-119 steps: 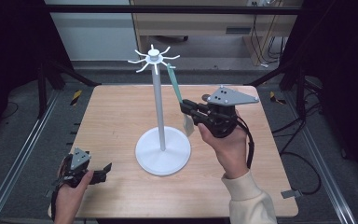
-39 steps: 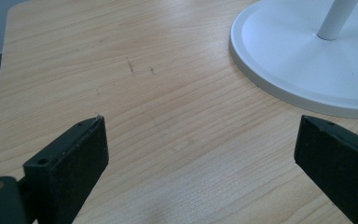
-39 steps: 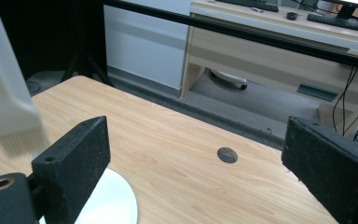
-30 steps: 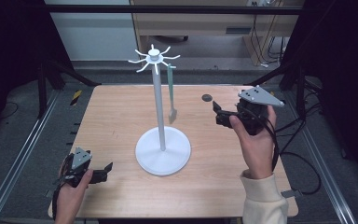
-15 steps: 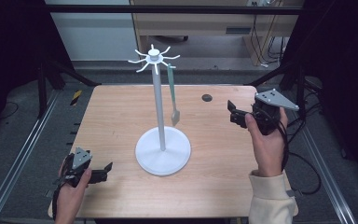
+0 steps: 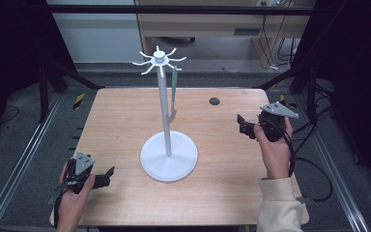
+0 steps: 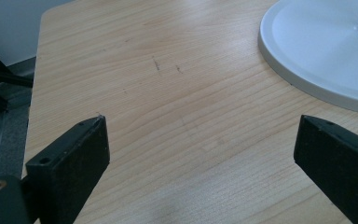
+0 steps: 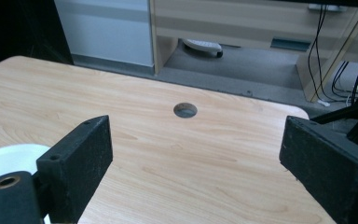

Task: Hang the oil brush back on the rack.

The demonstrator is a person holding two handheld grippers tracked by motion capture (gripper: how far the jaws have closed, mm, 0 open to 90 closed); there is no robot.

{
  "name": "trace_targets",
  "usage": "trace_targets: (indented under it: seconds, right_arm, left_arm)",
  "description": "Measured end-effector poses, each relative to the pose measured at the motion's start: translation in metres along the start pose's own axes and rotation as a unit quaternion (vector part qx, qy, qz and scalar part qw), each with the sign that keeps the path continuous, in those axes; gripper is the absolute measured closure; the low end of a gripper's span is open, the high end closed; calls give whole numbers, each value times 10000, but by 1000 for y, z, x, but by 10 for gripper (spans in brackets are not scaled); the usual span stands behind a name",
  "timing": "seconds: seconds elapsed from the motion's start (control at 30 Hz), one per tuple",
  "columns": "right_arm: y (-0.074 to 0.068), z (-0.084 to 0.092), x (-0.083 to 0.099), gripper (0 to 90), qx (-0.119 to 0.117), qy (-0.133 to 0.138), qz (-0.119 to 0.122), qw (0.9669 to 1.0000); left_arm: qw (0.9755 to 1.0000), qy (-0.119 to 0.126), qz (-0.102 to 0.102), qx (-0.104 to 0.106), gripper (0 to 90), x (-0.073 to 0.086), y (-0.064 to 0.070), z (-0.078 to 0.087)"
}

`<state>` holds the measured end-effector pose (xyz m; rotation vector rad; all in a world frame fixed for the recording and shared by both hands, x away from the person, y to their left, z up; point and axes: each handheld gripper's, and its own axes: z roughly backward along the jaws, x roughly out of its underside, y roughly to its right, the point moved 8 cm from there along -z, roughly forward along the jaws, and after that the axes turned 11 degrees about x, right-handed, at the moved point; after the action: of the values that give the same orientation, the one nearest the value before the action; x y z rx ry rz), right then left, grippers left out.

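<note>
A white stand sits near the middle of the wooden worktop, its round base flat on the wood and its thin pole rising upright to a crown of short curved hooks at the top. From one of those hooks on the side toward the right edge hangs a slim green utensil, dangling beside the pole with its lower end above the base. The left gripper rests low near the front left corner, held in the person's left hand; its jaws stand wide apart with bare wood between them, and in the left gripper view the rim of the stand's base lies just beyond the far jaw. The right gripper is held up by the right hand near the right edge, well apart from the stand, its jaws also spread wide and holding nothing. A small round hole is cut in the worktop near the back edge, ahead of the right gripper.
</note>
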<state>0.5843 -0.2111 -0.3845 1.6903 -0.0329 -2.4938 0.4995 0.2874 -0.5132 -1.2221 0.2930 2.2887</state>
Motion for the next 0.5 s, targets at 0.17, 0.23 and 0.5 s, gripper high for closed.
trace_targets:
  seconds: [0.17,0.23,0.5]
  right_arm:
    - [2,-10,16,79,94,-173,233,9995]
    - [2,-13,21,76,64,-247,246,9994]
    - [-1,-25,42,76,12,-511,365,9980]
  left_arm:
    - [10000,-36,-23,36,30,1,1,-1]
    - [10000,-39,-46,33,30,1,1,-2]
    - [9999,-115,-66,108,29,3,3,-4]
